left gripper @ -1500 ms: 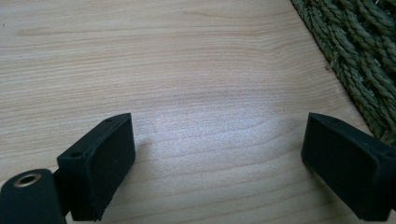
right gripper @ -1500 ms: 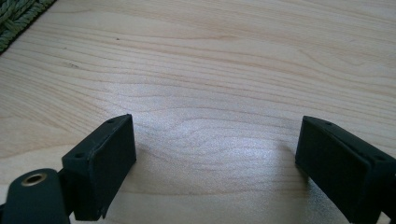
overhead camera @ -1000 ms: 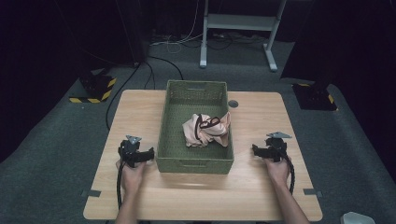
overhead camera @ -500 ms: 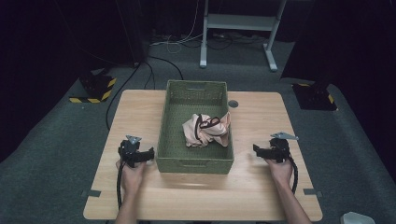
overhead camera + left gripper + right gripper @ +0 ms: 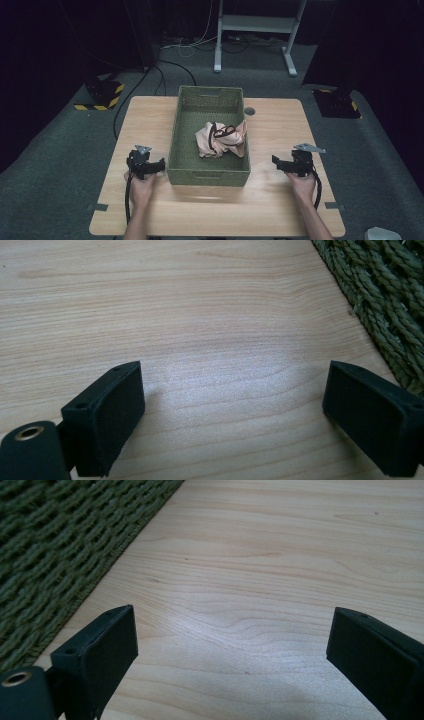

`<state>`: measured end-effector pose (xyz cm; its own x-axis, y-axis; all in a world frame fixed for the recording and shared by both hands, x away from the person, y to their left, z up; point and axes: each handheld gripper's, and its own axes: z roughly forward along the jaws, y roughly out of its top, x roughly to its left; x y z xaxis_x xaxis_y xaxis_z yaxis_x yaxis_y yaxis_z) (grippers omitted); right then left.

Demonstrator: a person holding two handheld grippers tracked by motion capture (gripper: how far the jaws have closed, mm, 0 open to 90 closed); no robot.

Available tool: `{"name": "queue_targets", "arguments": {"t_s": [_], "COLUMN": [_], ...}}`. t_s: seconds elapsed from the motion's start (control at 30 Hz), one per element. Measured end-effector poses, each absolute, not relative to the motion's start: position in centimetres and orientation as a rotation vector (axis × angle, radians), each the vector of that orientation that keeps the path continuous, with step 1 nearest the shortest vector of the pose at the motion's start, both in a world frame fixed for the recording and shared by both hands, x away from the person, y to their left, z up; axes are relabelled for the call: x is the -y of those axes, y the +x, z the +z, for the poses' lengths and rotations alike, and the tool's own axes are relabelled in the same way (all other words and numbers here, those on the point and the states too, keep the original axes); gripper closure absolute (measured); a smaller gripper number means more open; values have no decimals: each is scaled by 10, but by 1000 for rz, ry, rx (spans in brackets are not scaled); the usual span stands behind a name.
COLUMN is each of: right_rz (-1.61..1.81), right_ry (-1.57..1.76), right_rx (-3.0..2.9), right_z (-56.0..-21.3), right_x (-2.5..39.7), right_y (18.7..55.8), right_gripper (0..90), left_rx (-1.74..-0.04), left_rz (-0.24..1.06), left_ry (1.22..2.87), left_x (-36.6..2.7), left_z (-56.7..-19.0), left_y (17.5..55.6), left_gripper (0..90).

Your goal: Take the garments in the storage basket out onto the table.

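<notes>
A green woven basket [image 5: 209,176] stands in the middle of the wooden table [image 5: 150,120]. Inside it lies a crumpled peach cloth [image 5: 220,140] with a dark strap on top. My left gripper [image 5: 159,165] rests on the table just left of the basket's near corner, open and holding nothing. In the left gripper view its pads [image 5: 107,417] stand wide apart over bare wood, with the basket wall [image 5: 385,305] at the upper right. My right gripper [image 5: 276,161] is open to the right of the basket, a short gap away. Its own view shows the basket wall [image 5: 60,555] at the left.
A small dark round mark [image 5: 249,111] sits on the table behind the basket's right corner. White desk legs [image 5: 218,45] stand on the grey floor beyond the table. Yellow-and-black striped bases [image 5: 100,100] sit on the floor at both sides.
The right gripper has shifted slightly toward the person's side of the table. The left gripper has stayed put.
</notes>
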<state>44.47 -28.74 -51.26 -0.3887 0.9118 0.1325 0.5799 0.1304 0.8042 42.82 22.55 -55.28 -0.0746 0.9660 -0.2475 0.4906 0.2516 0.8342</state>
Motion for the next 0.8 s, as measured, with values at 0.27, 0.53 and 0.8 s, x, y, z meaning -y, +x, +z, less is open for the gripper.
{"name": "queue_targets", "arguments": {"t_s": [0.27,0.53,0.8], "right_rz": [1208,1275,1322], "right_ry": [1400,1352,1307], "right_rx": [-2018,-2022,-2030], "right_z": [-502,-488,-477], "right_x": [285,281,272], "right_y": [436,428,424], "right_gripper": [58,61,66], "left_rx": [-1695,-1695,-1695], "left_rz": [722,722,722], "left_ry": [1358,1359,1358], "left_x": [-226,-226,-226], "left_z": [-553,-553,-553], "left_y": [428,428,428], "left_gripper": [98,98,98]}}
